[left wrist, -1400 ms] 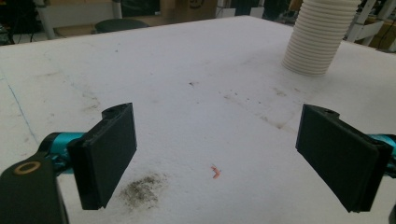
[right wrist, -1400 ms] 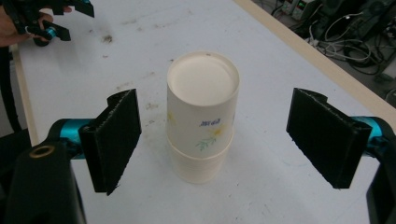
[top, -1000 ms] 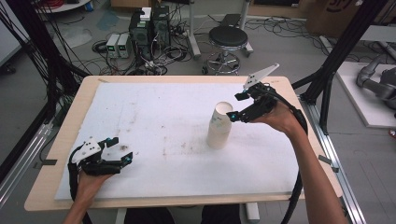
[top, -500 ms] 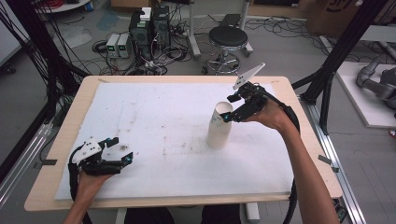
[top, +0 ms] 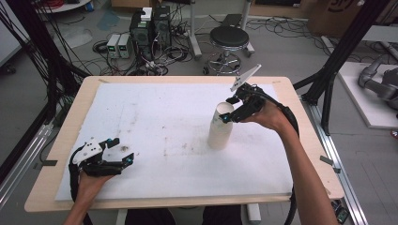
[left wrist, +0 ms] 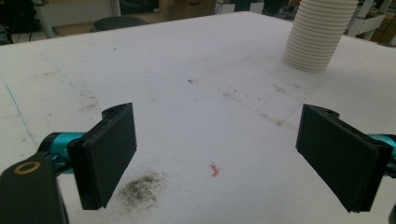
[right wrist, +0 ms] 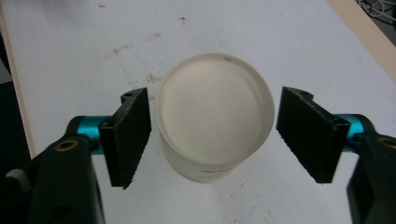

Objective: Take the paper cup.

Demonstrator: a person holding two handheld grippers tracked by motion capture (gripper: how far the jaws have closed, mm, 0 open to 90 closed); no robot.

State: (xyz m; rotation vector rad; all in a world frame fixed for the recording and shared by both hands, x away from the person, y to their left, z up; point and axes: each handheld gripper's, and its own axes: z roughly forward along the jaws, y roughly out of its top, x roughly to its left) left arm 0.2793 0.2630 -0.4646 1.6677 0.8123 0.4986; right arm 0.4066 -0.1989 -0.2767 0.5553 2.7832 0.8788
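While my right tongs hang over the stack of cups, I see their two black jaws flanking the top cup's closed, upturned bottom. They have just been closing, with that cup between them. On one side the jaw sits just beside the cup wall; on the other a visible gap remains, so the pads are not yet pressing on it.

That stack of cups stands upside down and upright on the white mat, which covers most of the tabletop; the stack is my landmark. From the left tongs' own camera it shows as a ribbed white column of nested rims.

My left tongs lie well apart from the stack, low over the mat near the edge closest to me. Their jaws stand wide apart with nothing between them, just bare mat.

A dark smudge and a small orange fleck mark the mat close under the left tongs, far from the stack. Beyond the stack, past the tabletop's far edge, a round black stool stands on the floor.
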